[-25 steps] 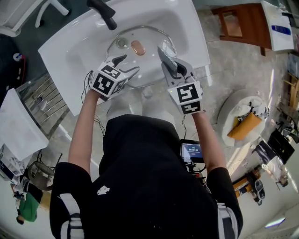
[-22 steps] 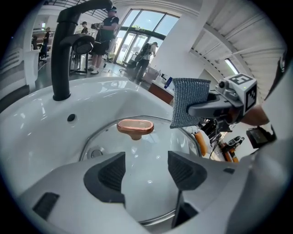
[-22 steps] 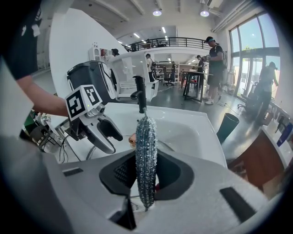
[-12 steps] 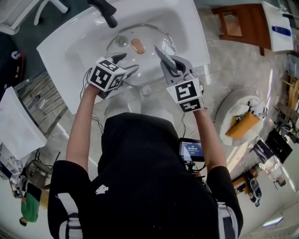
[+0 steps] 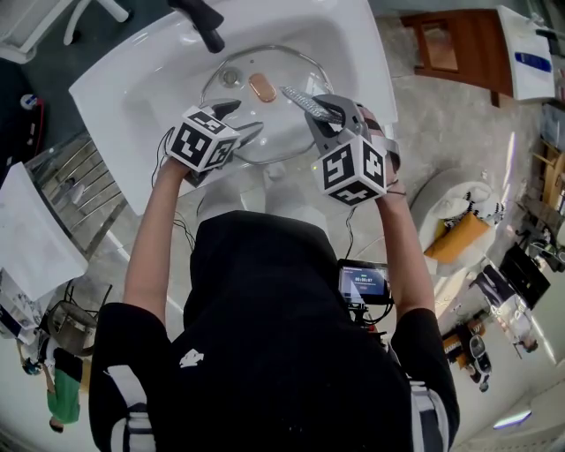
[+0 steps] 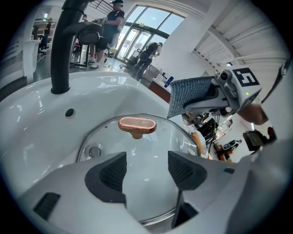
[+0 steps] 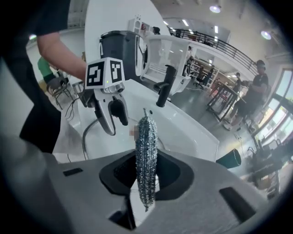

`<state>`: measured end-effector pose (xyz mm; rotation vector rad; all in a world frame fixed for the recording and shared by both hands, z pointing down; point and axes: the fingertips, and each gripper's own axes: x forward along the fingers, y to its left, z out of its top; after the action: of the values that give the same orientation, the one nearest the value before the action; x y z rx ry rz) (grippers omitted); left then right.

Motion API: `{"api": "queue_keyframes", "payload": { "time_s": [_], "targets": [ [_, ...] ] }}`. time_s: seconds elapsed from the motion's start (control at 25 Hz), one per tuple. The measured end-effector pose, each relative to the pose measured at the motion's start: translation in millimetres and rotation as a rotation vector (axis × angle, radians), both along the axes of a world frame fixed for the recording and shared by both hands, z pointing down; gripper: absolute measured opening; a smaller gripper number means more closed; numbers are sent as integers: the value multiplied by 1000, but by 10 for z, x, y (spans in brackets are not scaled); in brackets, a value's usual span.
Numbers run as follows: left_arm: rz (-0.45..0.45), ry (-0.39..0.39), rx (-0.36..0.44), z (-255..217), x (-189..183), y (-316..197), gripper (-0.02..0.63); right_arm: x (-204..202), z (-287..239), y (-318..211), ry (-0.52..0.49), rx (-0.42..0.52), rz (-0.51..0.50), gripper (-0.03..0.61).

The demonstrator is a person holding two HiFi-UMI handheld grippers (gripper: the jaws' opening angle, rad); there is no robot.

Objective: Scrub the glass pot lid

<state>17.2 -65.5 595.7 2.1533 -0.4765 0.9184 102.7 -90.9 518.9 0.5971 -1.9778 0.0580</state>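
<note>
Head view: right tool's [image 5: 323, 108] scrubber [image 5: 302, 99] hovers over glass lid [image 5: 263, 125].

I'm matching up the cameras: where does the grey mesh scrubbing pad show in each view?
Head view: grey mesh scrubbing pad, just above centre.
Left gripper view: upper right.
Right gripper view: centre, clamped in the right gripper.
Shared landmark: black faucet, in all three.

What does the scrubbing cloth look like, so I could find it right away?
Find the white sink with the round glass lid lying in it. Just above the lid's right side, the right gripper pinches a thin, flat cloth. It is the only grey, sparkly, woven thing there; the lid is clear with a copper knob.
</note>
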Motion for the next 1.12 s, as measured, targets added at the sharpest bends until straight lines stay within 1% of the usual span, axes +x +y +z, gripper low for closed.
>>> {"api": "queue_keyframes", "payload": {
  "time_s": [0.16, 0.24, 0.44, 0.64, 0.76, 1.0, 1.12],
  "targets": [
    [-3, -2, -3, 15, -10, 5, 264, -63, 92, 72, 99, 5, -159, 66],
    [-4, -1, -3, 13, -2, 0, 264, -65, 147, 120, 140, -9, -216, 64],
    [-6, 2, -1, 14, -3, -3, 264, -64, 242, 227, 191, -51, -296, 63],
    [-2, -4, -8, 23, -5, -7, 264, -50, 294, 258, 260, -53, -383, 61],
    [-1, -5, -8, 23, -7, -10, 264, -33, 351, 273, 306, -45, -415, 61],
    [1, -3, -9, 3, -3, -3, 264, -17, 395, 278, 323, -77, -415, 60],
    [1, -3, -9, 1, 8, -9, 264, 2, 442, 272, 346, -78, -430, 60]
  ]
}}
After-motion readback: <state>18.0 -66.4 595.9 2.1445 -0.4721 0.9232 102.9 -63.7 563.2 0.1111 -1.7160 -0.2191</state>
